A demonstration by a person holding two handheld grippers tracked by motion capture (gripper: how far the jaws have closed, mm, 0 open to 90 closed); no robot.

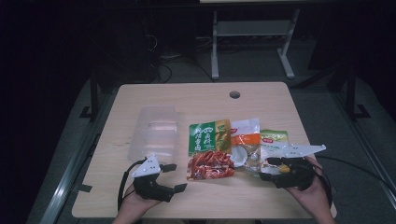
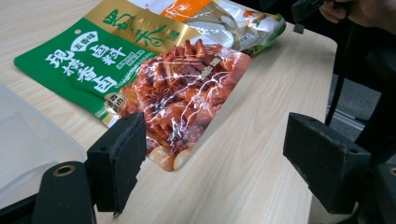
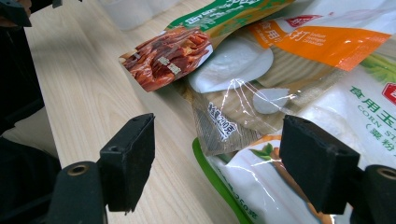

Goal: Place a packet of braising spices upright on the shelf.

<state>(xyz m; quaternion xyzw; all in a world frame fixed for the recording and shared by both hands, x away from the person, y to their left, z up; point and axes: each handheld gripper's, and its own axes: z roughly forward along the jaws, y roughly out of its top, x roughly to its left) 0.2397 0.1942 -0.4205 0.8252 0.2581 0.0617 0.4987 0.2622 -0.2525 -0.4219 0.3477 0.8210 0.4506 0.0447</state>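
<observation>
While both grippers are hovering with jaws spread wide, the left gripper (image 1: 173, 177) is nearing the red pouch (image 2: 182, 93); next it probably needs closing on that pouch's edge.

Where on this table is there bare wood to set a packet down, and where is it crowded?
Free: the far strip by the cable hole, and the near edge between the left gripper and right gripper. Crowded: mid-table, where the clear box, green packet, orange packet and starch packet lie overlapping.
</observation>
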